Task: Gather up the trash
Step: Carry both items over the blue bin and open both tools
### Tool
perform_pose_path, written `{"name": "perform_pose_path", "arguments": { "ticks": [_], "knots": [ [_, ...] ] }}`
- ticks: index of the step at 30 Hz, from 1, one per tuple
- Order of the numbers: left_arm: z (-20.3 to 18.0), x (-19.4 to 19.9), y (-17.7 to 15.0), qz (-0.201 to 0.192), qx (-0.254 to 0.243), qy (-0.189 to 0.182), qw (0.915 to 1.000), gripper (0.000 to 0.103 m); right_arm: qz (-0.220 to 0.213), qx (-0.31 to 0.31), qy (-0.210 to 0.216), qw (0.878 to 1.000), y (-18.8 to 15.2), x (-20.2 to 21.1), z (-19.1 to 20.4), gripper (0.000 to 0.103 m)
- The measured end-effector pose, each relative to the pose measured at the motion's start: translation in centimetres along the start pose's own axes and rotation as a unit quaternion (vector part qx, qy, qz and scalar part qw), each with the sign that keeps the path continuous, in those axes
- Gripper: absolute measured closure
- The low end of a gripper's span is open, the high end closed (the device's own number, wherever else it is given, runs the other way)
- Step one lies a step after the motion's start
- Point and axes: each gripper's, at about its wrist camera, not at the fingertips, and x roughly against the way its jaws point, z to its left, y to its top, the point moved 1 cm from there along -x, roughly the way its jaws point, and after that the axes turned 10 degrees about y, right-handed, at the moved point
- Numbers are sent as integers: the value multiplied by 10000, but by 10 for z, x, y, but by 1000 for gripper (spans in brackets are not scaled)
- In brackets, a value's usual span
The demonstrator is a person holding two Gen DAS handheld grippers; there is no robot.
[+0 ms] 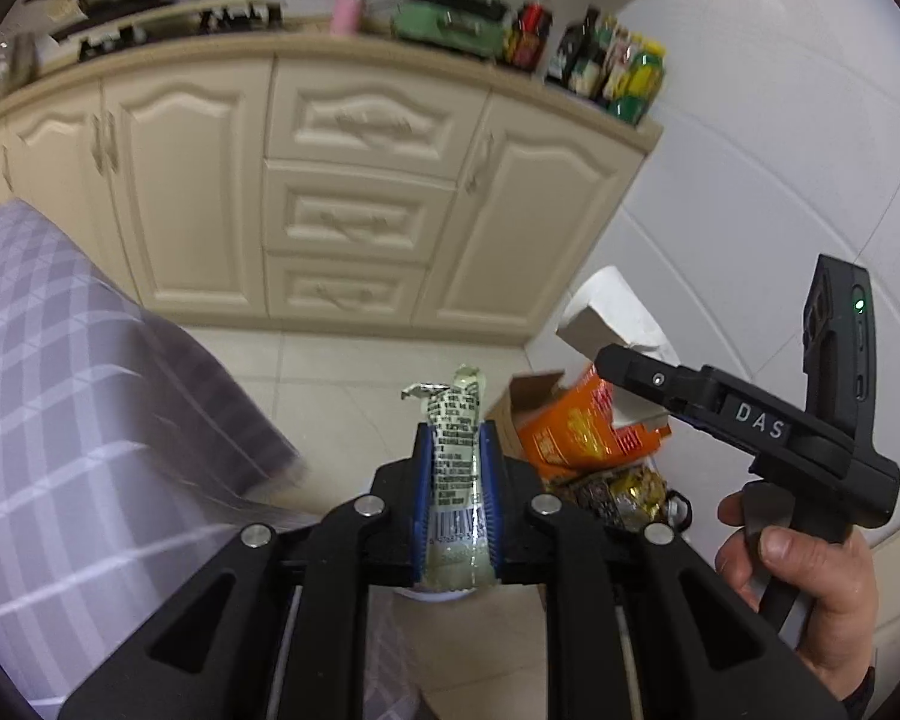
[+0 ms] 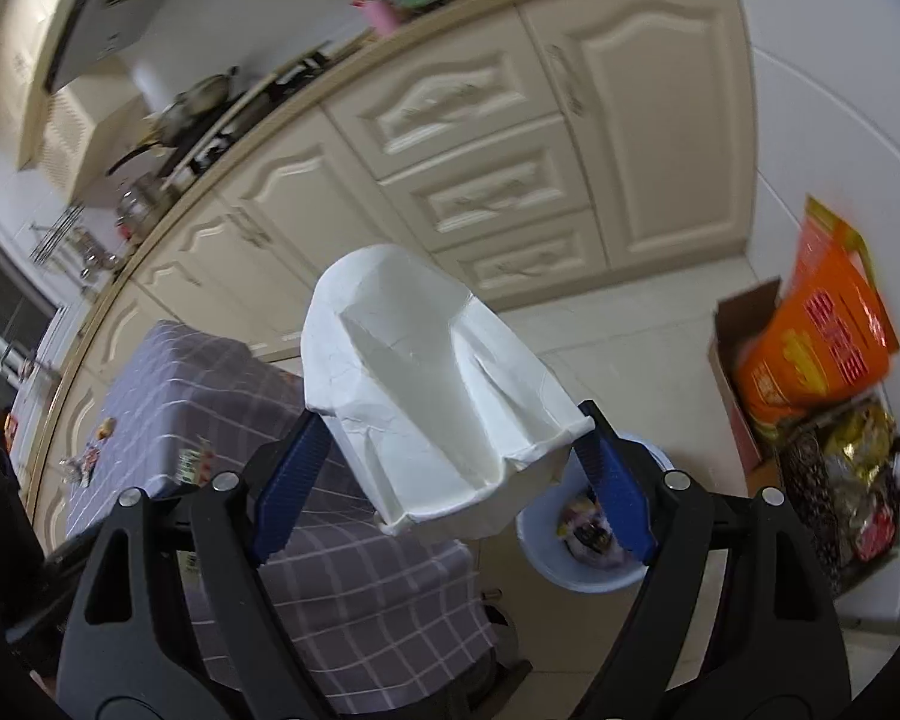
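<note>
My left gripper [image 1: 455, 450] is shut on a clear plastic wrapper [image 1: 455, 444] with black print and a barcode, held above the floor. My right gripper [image 2: 450, 426] is shut on a crushed white paper cup [image 2: 426, 384]; it also shows in the left wrist view [image 1: 615, 312], held by the right gripper [image 1: 606, 354]. A pale blue trash bin [image 2: 549, 564] with trash inside stands on the floor below the cup, beside the table. Its rim shows under the left gripper [image 1: 438, 595].
A table with a grey checked cloth [image 2: 354, 588] holds several small wrappers [image 2: 84, 462]. A cardboard box with an orange bag [image 2: 822, 348] stands by the white wall. Cream kitchen cabinets [image 1: 354, 180] lie ahead, with bottles [image 1: 606, 60] on the counter.
</note>
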Motion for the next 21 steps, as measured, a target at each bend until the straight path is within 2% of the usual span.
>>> {"name": "perform_pose_path", "arguments": {
  "ticks": [8,14,16,17,18,20,21],
  "knots": [
    [-23,-87,-22,833,-92,20,9965,88,331,-621,-97,9975,-8,-30,-60,22],
    [-30,-131,-21,1203,-111,-33,9927,86,593,-830,-223,9945,-11,-57,-81,20],
    [-32,-143,-21,1379,-177,-6,9903,70,687,-1058,-211,9918,-13,-65,-90,16],
    [-32,-145,-19,1397,-182,40,9900,50,669,-1161,-200,9908,-13,-65,-94,9],
    [-31,-144,-16,1291,-177,117,9914,32,619,-1233,-217,9902,-13,-64,-98,7],
    [-30,-135,-13,1078,-227,318,9934,16,597,-1279,-289,9896,-14,-62,-101,6],
    [-30,-133,-12,1050,-246,390,9934,14,592,-1272,-316,9896,-14,-62,-101,6]
  ]
}}
